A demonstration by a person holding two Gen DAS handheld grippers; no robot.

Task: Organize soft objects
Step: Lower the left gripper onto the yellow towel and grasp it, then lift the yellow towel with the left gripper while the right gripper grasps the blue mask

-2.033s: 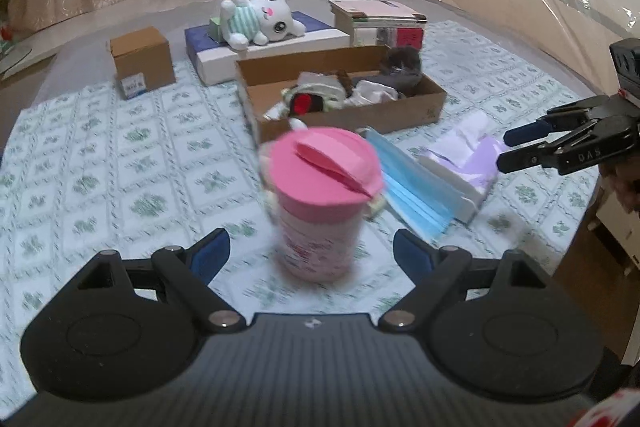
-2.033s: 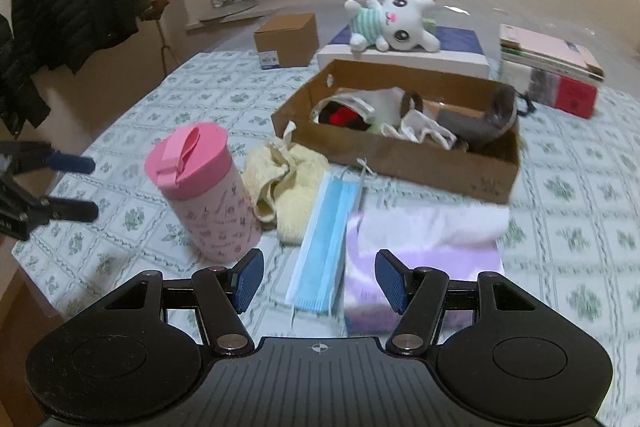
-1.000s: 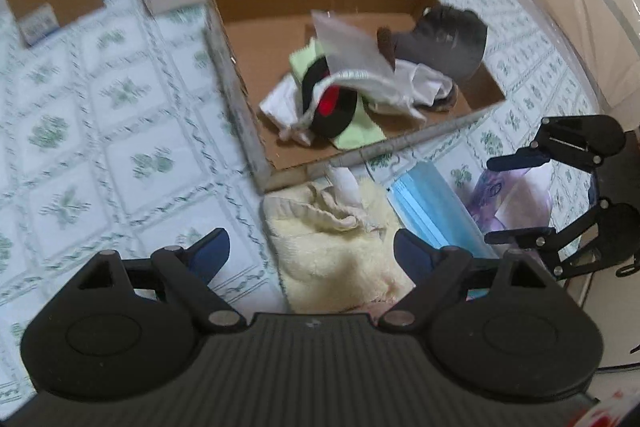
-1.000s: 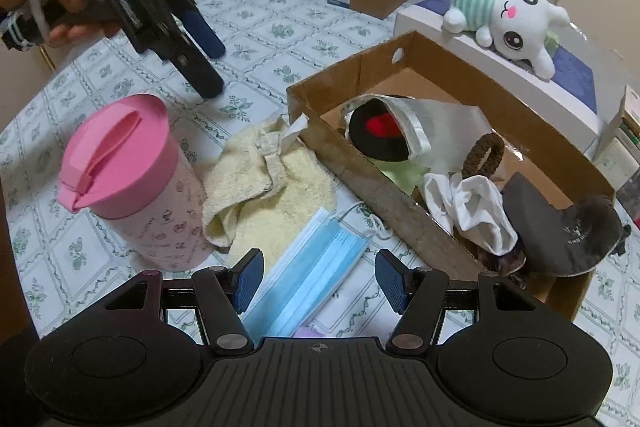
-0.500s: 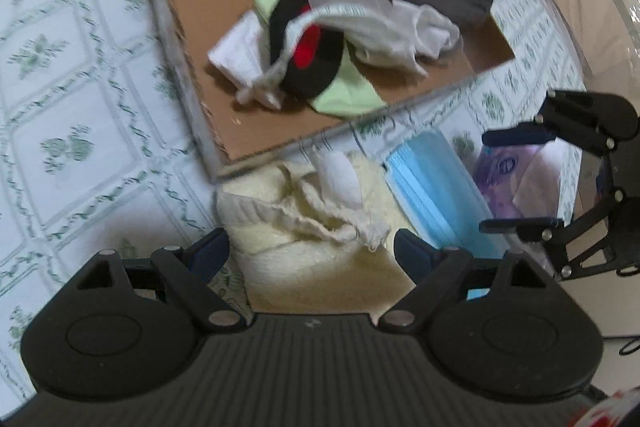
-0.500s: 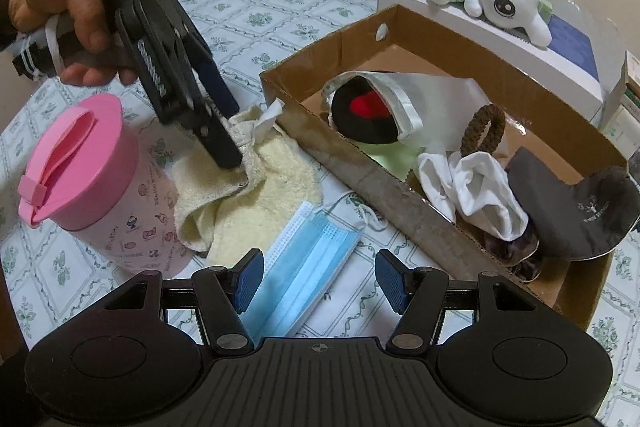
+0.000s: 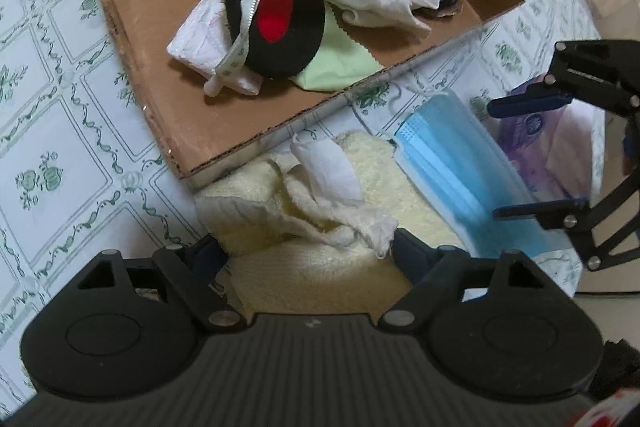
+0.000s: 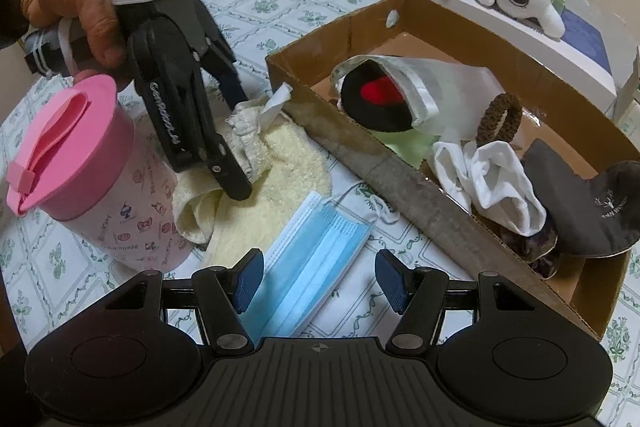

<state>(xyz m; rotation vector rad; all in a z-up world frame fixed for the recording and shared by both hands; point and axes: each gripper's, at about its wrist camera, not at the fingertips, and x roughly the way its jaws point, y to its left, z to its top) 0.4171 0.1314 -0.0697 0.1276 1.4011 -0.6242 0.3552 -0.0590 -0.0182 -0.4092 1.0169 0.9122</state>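
Your left gripper (image 7: pixel 306 249) has just been closing, jaws astride the cream towel (image 7: pixel 320 279) bunched at the cardboard box's (image 7: pixel 132 39) six o'clock corner. Your right gripper (image 8: pixel 320 281) hangs open over the blue mask (image 8: pixel 308 275).

I see the cream towel (image 7: pixel 320 279) lying crumpled on the patterned tablecloth, bunched into folds with a white label sticking up, right against the near wall of the cardboard box (image 8: pixel 372 163). Just beside it lies a pale blue surgical mask (image 8: pixel 316 267), flat, pleats showing, ear loop trailing toward the box. The box is open-topped and already holds soft items: a black-and-red piece inside a clear zip pouch (image 8: pixel 400 87), a light green cloth (image 7: pixel 340 55), white socks (image 8: pixel 492 179), a brown hair tie (image 8: pixel 500 119) and a grey sleep mask (image 8: pixel 580 211).
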